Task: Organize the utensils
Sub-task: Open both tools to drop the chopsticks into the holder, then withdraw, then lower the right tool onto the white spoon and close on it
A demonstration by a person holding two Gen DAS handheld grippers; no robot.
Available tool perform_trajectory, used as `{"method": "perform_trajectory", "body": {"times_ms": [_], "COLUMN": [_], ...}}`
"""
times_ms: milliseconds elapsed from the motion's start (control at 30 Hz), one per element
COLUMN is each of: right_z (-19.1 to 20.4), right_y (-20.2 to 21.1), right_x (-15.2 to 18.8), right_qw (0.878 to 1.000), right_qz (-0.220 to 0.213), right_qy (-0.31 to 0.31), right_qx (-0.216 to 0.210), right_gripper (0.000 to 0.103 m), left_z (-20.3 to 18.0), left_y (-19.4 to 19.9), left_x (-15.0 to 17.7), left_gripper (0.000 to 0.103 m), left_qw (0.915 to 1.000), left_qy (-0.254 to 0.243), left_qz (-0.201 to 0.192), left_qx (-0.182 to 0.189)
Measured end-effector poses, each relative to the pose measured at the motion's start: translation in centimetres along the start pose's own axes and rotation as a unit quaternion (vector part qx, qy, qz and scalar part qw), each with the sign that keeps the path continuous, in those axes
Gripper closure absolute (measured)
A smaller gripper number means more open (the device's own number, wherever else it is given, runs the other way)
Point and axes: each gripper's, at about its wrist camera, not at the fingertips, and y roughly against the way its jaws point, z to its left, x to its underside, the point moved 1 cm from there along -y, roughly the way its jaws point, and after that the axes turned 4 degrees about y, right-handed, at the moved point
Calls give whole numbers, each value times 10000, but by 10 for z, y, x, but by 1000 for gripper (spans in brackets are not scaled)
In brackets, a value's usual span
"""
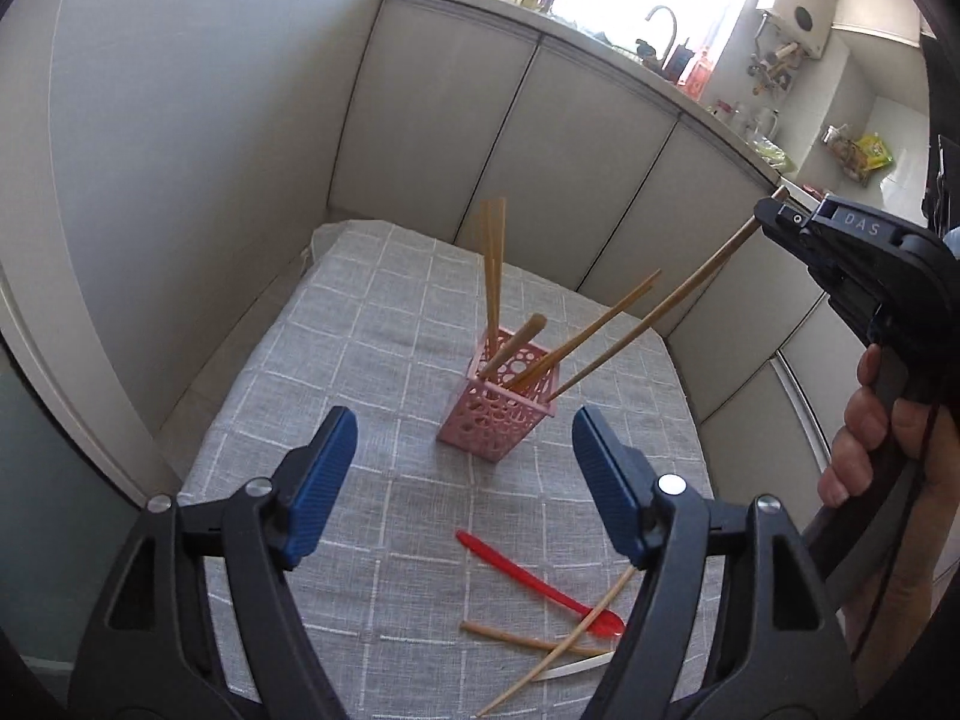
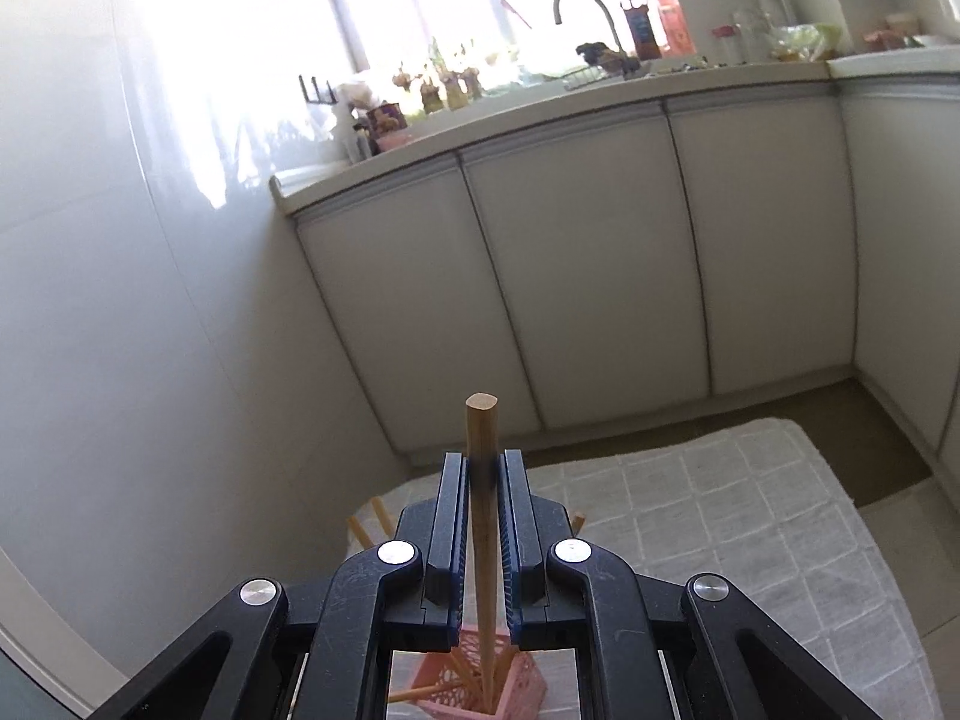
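A pink perforated holder (image 1: pixel 501 401) stands on the grey checked tablecloth (image 1: pixel 372 324) with several wooden chopsticks (image 1: pixel 493 276) leaning in it. My right gripper (image 1: pixel 768 219) is shut on one wooden chopstick (image 1: pixel 654 318) near its top; its lower end is in the holder. In the right wrist view that chopstick (image 2: pixel 483 420) stands between the shut pads of the right gripper (image 2: pixel 483 468), above the holder (image 2: pixel 528 684). My left gripper (image 1: pixel 462 456) is open and empty, above the table in front of the holder. A red plastic spoon (image 1: pixel 528 582) and loose chopsticks (image 1: pixel 540 645) lie near it.
White cabinet doors (image 1: pixel 576 168) run along the far and right sides of the table. A white wall (image 1: pixel 180 150) is at the left. The counter above holds a sink tap (image 2: pixel 585 6) and small items.
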Motion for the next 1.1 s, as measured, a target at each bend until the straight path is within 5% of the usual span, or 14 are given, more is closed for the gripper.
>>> {"method": "perform_trajectory", "body": {"times_ms": [167,367,500,767,1100], "right_z": [27,21,8,-21,-72], "right_y": [-30,-52,-32,34,89], "right_x": [18,37,33,35,91], "right_qw": [9979,9980,9985,9960,9832], "right_qz": [154,503,541,842,1685], "right_qy": [579,308,-68,-256,-476], "right_qx": [244,234,33,147,511], "right_gripper": [94,93,58,39,25], "left_z": [6,16,18,10,-8], "left_y": [-9,-19,-21,-23,-33], "left_x": [-2,5,10,23,48], "left_gripper": [28,27,24,23,22], "left_qw": [9997,9977,9958,9923,9826], "left_qy": [32,37,-99,-293,-626], "left_qz": [195,645,883,1199,1748], "left_qx": [-163,-215,-228,-130,-112]}}
